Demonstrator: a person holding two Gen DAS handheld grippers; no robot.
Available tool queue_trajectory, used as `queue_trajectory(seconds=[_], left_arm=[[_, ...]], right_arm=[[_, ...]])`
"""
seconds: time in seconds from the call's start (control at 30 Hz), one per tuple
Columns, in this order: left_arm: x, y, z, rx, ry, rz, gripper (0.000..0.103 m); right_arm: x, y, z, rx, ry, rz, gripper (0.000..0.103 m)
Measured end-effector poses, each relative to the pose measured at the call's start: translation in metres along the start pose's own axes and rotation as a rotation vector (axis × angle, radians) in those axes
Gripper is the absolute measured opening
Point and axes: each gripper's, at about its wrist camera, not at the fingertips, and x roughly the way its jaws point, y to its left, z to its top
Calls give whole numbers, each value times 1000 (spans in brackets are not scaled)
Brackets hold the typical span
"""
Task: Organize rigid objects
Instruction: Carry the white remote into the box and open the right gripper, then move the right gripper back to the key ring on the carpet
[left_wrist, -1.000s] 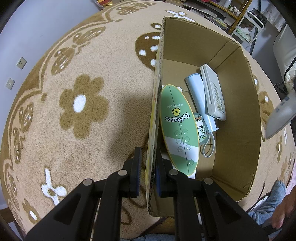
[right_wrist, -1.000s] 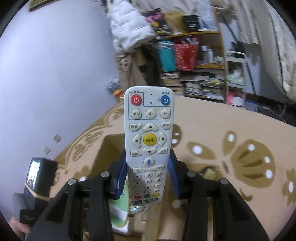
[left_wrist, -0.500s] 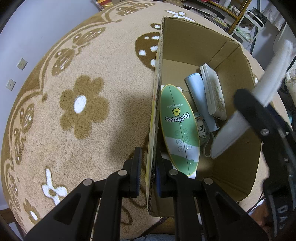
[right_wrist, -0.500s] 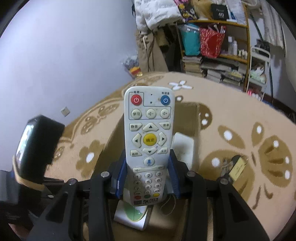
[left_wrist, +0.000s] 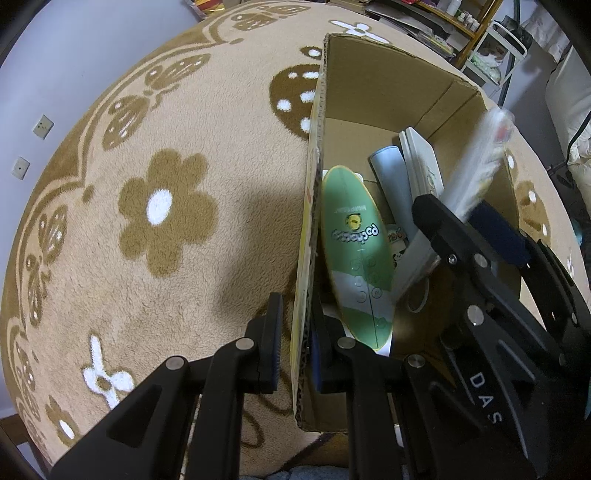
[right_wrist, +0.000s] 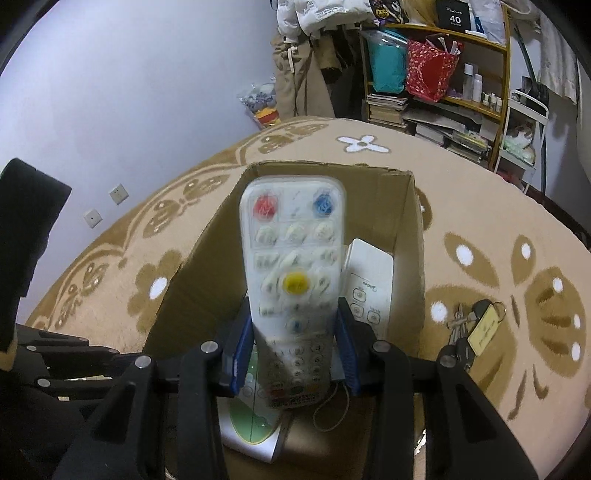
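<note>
Currently logged, item by item:
- Cardboard box (left_wrist: 369, 96), open top, on tan flower-pattern rug (left_wrist: 166, 206).
- L gripper (left_wrist: 293, 345): clamped on box's near side wall, one finger outside, one inside.
- R gripper (right_wrist: 293, 349): over the box; white remote (right_wrist: 291, 266) sits between its fingers, blurred, buttons toward the camera, top end tilted up. Fingers look slightly apart from remote's sides; grip can't be told.
- Inside box: green oval-faced remote (left_wrist: 356, 254) leaning by L wall; pale blue tube-shaped item (left_wrist: 391, 184); white flat remote (right_wrist: 369, 284) w/ buttons, toward R wall; thin cord loop (right_wrist: 332, 410) on the bottom.
- On rug, R of box: key bunch w/ yellow tag (right_wrist: 476, 328), apart from box.
</note>
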Motion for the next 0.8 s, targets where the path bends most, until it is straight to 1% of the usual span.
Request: queue_trajectory(seconds=[0.2,0.23,0.3,0.37,0.47,0.53,0.57,0.63,0.7,0.8], left_arm=[[-1,0,0,5,0,2,14],[-1,0,-1,5,-1,3,14],[0,0,-1,5,-1,5,14],[0,0,-1,7,-1,7,14],[0,-1,-1,7,-1,7,14],[0,-1,-1,8,-1,7,14],[0,-1,-1,8,-1,6,14],[0,-1,-1,8,-1,8,14],[0,-1,0,9,-1,10,14],[0,-1,0,9,0,13,14]], right_arm=[[-9,-2,4,8,-33,15,46],[-11,-3,5,16,-37,13,53],[-16,-7,6,30,-45,8,63],[-22,-12,8,45,-47,17,65],[-34,-19,11,62,-76,8,75],[-42,-24,13,67,-104,-5,85],[-45,-27,14,67,-116,-16,87],[-49,-35,15,70,-133,-55,96],[-49,-43,15,78,-136,-85,101],[-45,-57,14,94,-123,-137,102]])
